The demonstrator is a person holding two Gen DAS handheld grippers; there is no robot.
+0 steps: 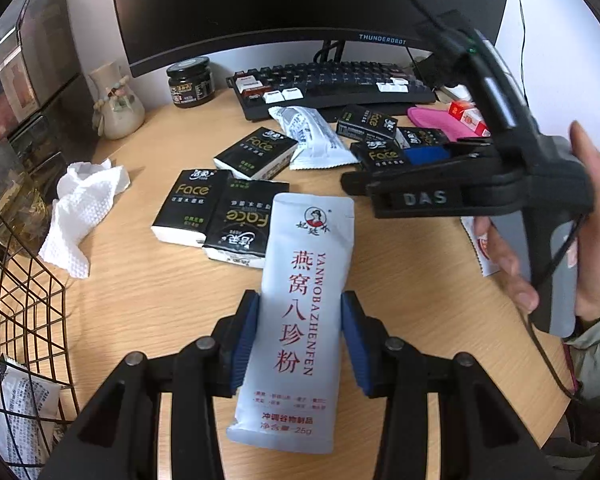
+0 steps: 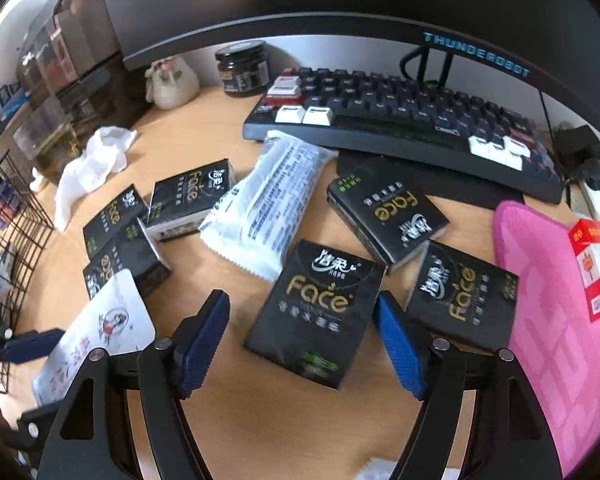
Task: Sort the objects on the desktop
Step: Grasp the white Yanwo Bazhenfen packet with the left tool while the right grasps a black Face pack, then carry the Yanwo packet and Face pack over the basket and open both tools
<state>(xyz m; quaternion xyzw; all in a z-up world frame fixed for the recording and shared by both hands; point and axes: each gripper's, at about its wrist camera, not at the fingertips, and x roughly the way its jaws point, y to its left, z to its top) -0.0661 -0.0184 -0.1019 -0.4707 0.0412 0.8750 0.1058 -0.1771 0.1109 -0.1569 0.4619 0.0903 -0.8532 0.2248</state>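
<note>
The left gripper (image 1: pixel 300 344) has its blue pads pressed on both sides of a white powder sachet (image 1: pixel 300 312), whose long axis runs straight out ahead along the fingers, clear of the wooden desk (image 1: pixel 172 296). The right gripper (image 2: pixel 302 344) stands spread wide with nothing clamped: a black tissue pack (image 2: pixel 316 312) lies flat on the desk directly between and just ahead of its fingers, long side running away from it. Judging by that, the right hand is much the nearer for this pack, and the wire basket (image 1: pixel 24 300) sits off beyond the left gripper's left side.
</note>
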